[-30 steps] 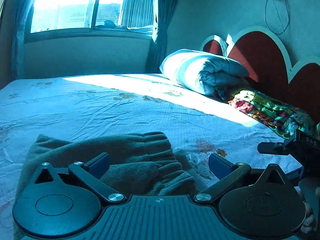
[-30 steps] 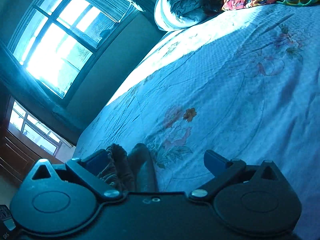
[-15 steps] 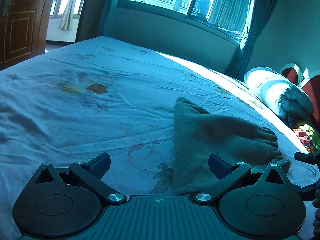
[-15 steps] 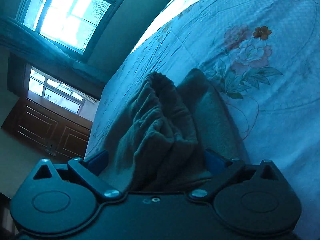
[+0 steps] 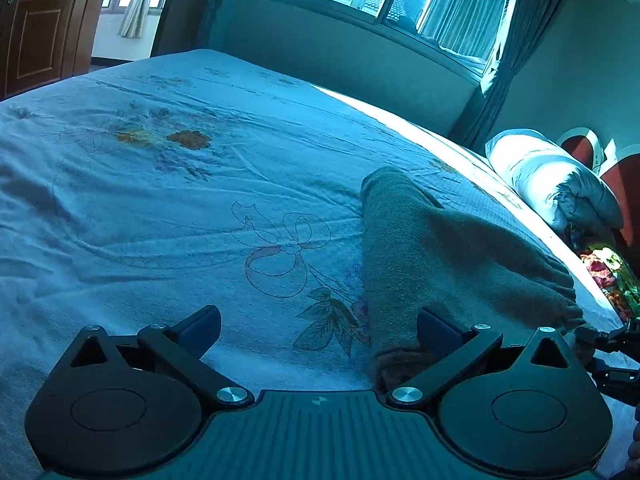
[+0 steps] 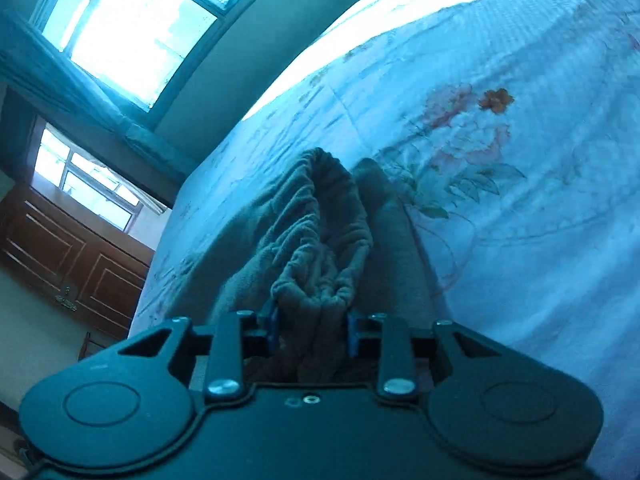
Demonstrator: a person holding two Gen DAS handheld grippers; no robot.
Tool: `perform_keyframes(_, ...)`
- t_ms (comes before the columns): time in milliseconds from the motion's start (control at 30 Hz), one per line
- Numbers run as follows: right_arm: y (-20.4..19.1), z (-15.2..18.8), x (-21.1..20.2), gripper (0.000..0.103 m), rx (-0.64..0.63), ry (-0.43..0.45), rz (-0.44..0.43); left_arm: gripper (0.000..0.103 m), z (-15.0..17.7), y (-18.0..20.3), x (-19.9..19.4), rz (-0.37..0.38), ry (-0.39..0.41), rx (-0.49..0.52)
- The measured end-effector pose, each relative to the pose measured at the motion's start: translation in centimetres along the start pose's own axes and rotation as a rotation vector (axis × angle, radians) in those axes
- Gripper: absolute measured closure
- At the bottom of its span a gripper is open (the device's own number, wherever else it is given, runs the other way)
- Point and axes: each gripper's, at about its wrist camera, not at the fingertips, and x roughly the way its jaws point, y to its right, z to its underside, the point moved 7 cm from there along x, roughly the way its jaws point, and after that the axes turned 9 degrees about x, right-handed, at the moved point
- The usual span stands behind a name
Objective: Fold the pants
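The grey-brown pants (image 5: 440, 248) lie folded on the bed, right of centre in the left wrist view. My left gripper (image 5: 318, 320) stands open low over the sheet; its right finger (image 5: 436, 326) is at the pants' near corner and nothing is between the jaws. In the right wrist view the gathered waistband of the pants (image 6: 316, 240) bunches up between the blue pads. My right gripper (image 6: 312, 320) is closing its jaws on this fabric, and the pads press it from both sides. Part of the right gripper (image 5: 612, 344) shows at the far right edge of the left wrist view.
A flowered sheet covers the bed (image 5: 160, 200). A rolled white duvet (image 5: 552, 184) and a bright patterned blanket (image 5: 608, 276) lie by the red headboard (image 5: 624, 176). A wooden door (image 5: 36, 20) stands at the far left, and a window runs behind the bed.
The left gripper swung left and down, so the pants now sit at its right finger. The right gripper moved onto the waistband and its wide jaws closed on the fabric.
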Motion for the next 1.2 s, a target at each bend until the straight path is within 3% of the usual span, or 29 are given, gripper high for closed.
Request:
perform_keyframes(67,0.0,-0.4,-0.4,0.07,0.041,-0.011,-0.024,0.0,-0.3,-0.1,0.0,-0.011,-0.003,0.009)
perform_keyframes(167,-2.4,-1.7,-3.1,0.064,-0.078,0.139,-0.019,0.0,-1.5,-0.3,-0.4,-0.063,0.009,0.037)
perform_keyframes(233,-3.9,-2.3,-3.4,0.063,-0.135,0.142,-0.068,0.0,-2.8,-0.4,-0.3,-0.1,0.039,0.063)
perform_keyframes(300,-6.0,-2.1,-2.2,0.061,-0.252,0.12,-0.087,0.0,-3.4,-0.3,0.9,-0.159,0.019,0.096)
perform_keyframes(333,-6.4,-1.7,-1.7,0.059,-0.314,0.113,-0.066,0.0,-3.4,0.0,1.7,-0.164,-0.001,0.114)
perform_keyframes(367,-6.8,-1.4,0.2,0.049,-0.401,0.076,0.012,0.0,-2.9,0.2,2.5,-0.166,-0.028,0.13)
perform_keyframes(433,-4.6,-0.6,3.2,0.036,-0.509,-0.015,0.236,0.0,-1.5,0.1,4.3,-0.205,-0.11,0.169)
perform_keyframes(467,-3.5,-0.1,3.4,0.034,-0.493,-0.04,0.217,0.0,-1.0,-0.3,4.6,-0.216,-0.133,0.165)
perform_keyframes(567,-3.8,-0.5,0.5,0.034,-0.451,0.031,0.129,0.0,-1.3,-1.5,2.0,-0.168,-0.033,0.069)
perform_keyframes(633,-4.0,-0.8,-0.8,0.035,-0.406,0.051,0.081,0.0,-0.8,-1.7,0.0,-0.15,0.0,0.058)
perform_keyframes(833,-2.8,-0.6,-0.9,0.035,-0.187,0.008,0.008,0.0,2.7,0.5,-1.9,-0.097,-0.025,0.157)
perform_keyframes(967,-1.9,-0.9,-0.8,0.035,-0.074,0.024,-0.006,0.0,2.7,2.4,-0.7,-0.061,-0.033,0.199)
perform_keyframes(1033,-1.6,-1.1,-1.4,0.034,-0.027,0.041,-0.037,0.0,2.5,2.6,0.2,-0.078,-0.05,0.204)
perform_keyframes(1100,-1.5,-1.0,-1.0,0.034,-0.018,0.027,-0.036,0.008,2.5,2.1,0.9,-0.113,-0.058,0.19)
perform_keyframes(1133,-1.5,-0.9,-0.9,0.034,-0.016,0.016,-0.037,0.008,2.5,1.7,1.1,-0.104,-0.066,0.18)
perform_keyframes(1200,-1.6,-0.5,-0.6,0.034,-0.008,-0.004,-0.048,0.018,2.5,1.6,0.4,-0.08,-0.054,0.159)
